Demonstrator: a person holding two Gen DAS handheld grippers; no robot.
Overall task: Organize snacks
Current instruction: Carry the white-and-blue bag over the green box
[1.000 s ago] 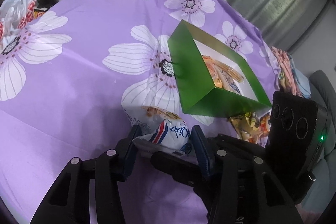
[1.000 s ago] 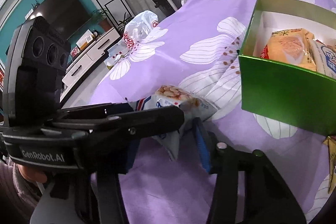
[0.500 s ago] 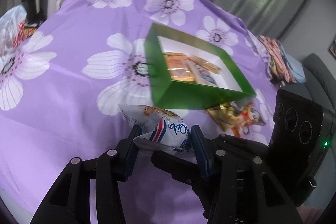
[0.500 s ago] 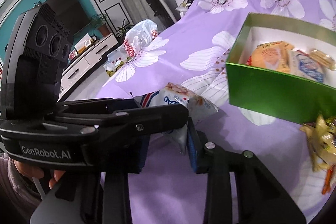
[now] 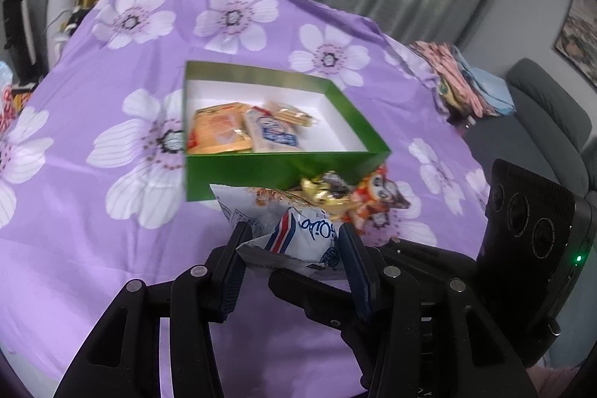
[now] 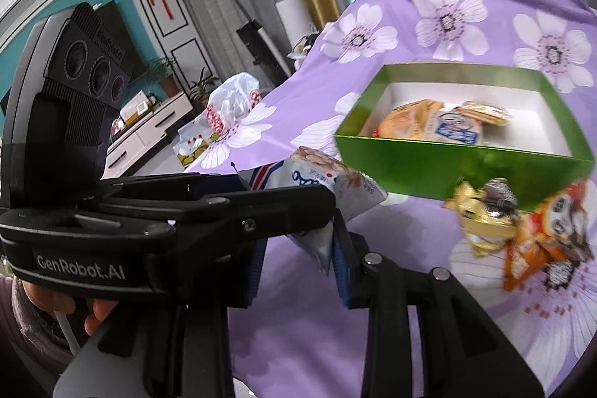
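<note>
Left wrist view only: a stack of folded patterned cloths at the far right edge of the tabletop, a grey sofa, a framed picture on the wall.

Right wrist view only: a teal wall with a television, a white plastic bag on the purple flowered cover, a hand under the left tool's handle.

Both views:
- White snack packet, blue script, red-and-blue stripe, crumpled. Held above the tabletop, just in front of the green box.
- Left tool: narrow, pads pressed on the packet's sides.
- Right tool: narrow, gripping the packet's lower edge.
- Green box: open, white inside, holding orange and blue-white packets.
- Gold and orange wrapped snacks loose beside the box's near corner.
</note>
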